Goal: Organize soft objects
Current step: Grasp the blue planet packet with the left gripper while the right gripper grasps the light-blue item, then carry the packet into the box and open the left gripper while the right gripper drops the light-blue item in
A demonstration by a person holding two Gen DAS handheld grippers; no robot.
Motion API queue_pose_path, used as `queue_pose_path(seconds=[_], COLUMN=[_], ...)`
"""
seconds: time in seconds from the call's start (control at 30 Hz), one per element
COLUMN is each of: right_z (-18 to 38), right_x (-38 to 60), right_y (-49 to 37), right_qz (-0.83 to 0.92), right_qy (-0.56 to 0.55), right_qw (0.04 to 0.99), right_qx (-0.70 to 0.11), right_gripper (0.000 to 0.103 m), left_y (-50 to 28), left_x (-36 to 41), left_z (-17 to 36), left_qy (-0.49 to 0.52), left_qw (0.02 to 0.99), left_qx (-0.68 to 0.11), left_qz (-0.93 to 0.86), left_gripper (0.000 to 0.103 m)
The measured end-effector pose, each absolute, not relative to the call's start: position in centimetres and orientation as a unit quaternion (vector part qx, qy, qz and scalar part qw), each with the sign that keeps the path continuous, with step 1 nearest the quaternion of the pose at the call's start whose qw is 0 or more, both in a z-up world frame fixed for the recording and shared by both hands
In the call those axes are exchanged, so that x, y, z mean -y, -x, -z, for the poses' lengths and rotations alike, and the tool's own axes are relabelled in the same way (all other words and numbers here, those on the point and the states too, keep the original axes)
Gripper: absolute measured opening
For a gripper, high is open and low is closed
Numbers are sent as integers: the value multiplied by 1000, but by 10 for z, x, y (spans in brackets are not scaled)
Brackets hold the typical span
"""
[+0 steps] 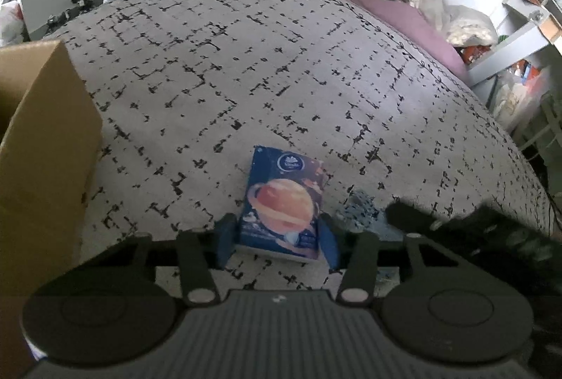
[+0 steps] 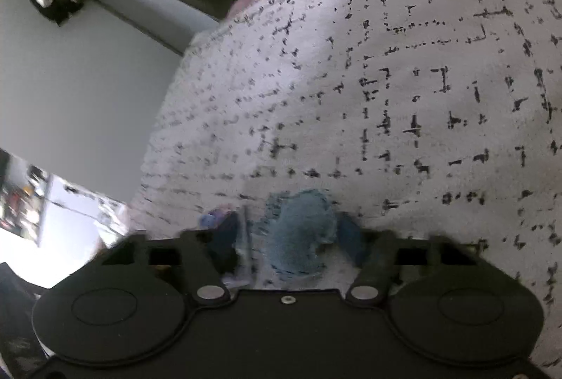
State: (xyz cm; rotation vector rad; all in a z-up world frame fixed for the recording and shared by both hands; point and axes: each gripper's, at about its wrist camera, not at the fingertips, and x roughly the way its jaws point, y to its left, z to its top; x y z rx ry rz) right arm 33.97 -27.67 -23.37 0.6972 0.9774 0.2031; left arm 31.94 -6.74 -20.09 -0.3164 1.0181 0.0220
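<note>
Cardboard shows at the left edge of the left wrist view: an open cardboard box (image 1: 42,140) stands on the grey bedspread (image 1: 246,63) with its black broken-line pattern, and it is probably where the soft things are meant to go, though no frame shows what is inside it. Neither item in reach has got there yet. The left gripper (image 1: 277,235) has its blue pads set against the two sides of a blue tissue pack (image 1: 282,203) printed with an orange planet; the pack lies on the bedspread near its front edge, just right of the box, and the jaws look clamped on its lower end. The right gripper (image 2: 288,238) is over a small blue fuzzy cloth (image 2: 298,235) lying on the same bedspread; its fingers stand close on either side of the bunched fabric and seem to be pinching it, though blur makes the contact hard to confirm. In the left wrist view that same cloth shows as a blue patch just to the right of the tissue pack, beside a dark blurred shape that is likely the other tool. Judging from this, the job is at an early stage: both pieces gripped but lying on the bed, with the lifting, carrying and placing left to do. Clutter beyond the bed's far edge cannot be told apart.
</note>
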Motion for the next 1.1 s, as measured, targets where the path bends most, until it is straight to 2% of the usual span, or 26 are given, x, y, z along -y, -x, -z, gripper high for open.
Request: queue_pose_path(seconds=[0.1,0.4,1.1], right_z=[236,216,151], right_x=[281,286,283], right_y=[-337,-311,-257], right_qz=[-91,-102,-115], right_qy=[-332,-336,-334], right_qw=[817,828,861], right_qx=[-463,-437,-365], right_gripper=[22,8,6], left_y=[-312,-285,-227], left_x=[65,50,5], left_z=[190,155,78], left_qy=[141,160,194], left_qw=[872,882,911], left_qx=[-468,-444,-364], left_qz=[-14,-17,-6], left_gripper=[45,45,45])
